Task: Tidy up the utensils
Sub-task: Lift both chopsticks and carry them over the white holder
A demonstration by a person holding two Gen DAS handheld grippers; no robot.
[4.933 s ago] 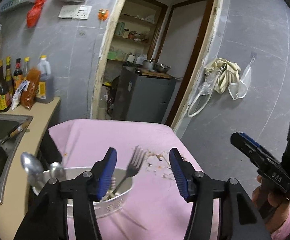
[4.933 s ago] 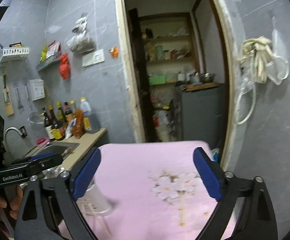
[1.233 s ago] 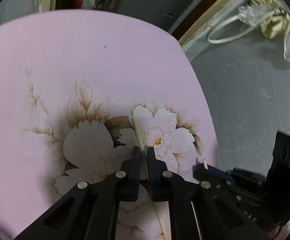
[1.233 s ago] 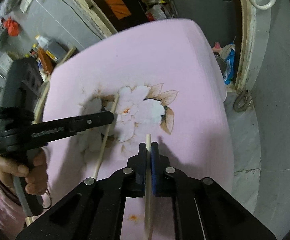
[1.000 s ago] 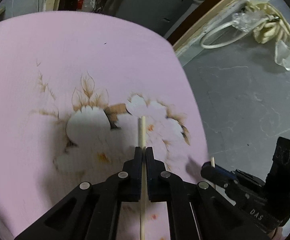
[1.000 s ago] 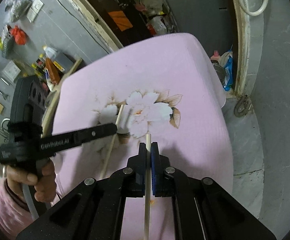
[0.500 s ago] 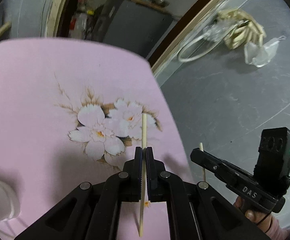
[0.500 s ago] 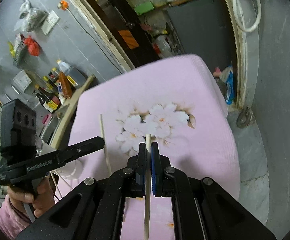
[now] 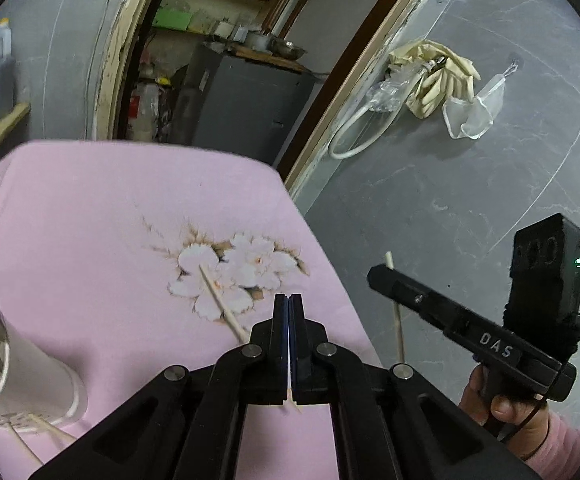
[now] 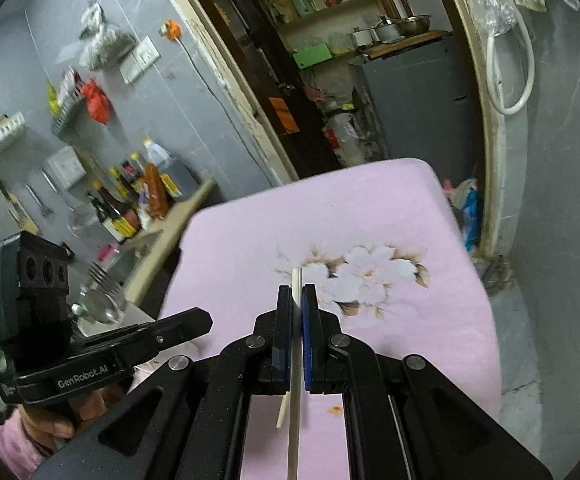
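My left gripper [image 9: 289, 300] is shut, and I see nothing between its pads. A pale wooden chopstick [image 9: 222, 304] slants across the flower print of the pink cloth [image 9: 90, 240], passing beneath those jaws. My right gripper [image 10: 297, 292] is shut on a second chopstick [image 10: 295, 420], which runs lengthwise through its pads and sticks out past the tips. In the left wrist view the right gripper [image 9: 374, 276] hovers off the table's right edge with that chopstick [image 9: 398, 328] upright in it. The left gripper [image 10: 206, 320] shows no stick in the right wrist view.
A white cup [image 9: 30, 380] holding several chopsticks stands at the cloth's near left. A fork [image 10: 104, 278] and spoon [image 10: 102, 306] stand left of the table. A counter with bottles [image 10: 130, 208] lies beyond. A doorway with a grey cabinet [image 9: 242, 108] is behind; a grey wall [image 9: 470, 200] is close on the right.
Both grippers have risen and drawn back from the cloth. The chopstick that stood between the left jaws is out of them and lies slanted below. The right gripper still holds its chopstick.
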